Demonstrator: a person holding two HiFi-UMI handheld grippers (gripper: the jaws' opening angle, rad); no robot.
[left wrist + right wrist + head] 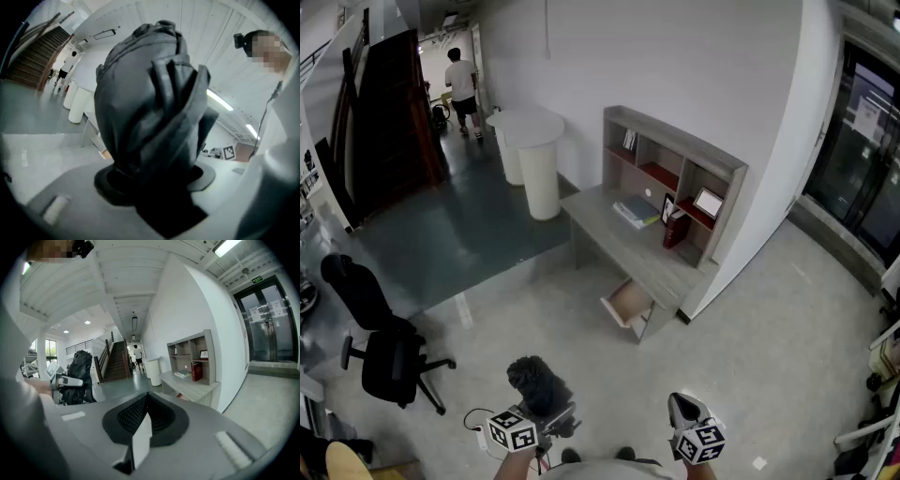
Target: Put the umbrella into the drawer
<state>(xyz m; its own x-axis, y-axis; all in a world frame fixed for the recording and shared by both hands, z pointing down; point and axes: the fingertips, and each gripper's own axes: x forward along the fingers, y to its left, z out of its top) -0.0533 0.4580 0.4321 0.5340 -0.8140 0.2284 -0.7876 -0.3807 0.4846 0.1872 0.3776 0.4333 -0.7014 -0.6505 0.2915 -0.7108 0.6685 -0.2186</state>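
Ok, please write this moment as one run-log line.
left hand-held gripper: shut on umbrella | right hand-held gripper: shut, empty | drawer: open, under desk | umbrella: not yet in drawer

Taken from where the person stands, the desk is found dead ahead at 12 o'clock, set along the wall, with its drawer pulled out at the near end. A shelf unit is stood on the desk's back edge (books are laid just before it). An office chair is parked at 10 o'clock, and stairs are seen far off at 11. The umbrella is clamped in the left gripper, close in.
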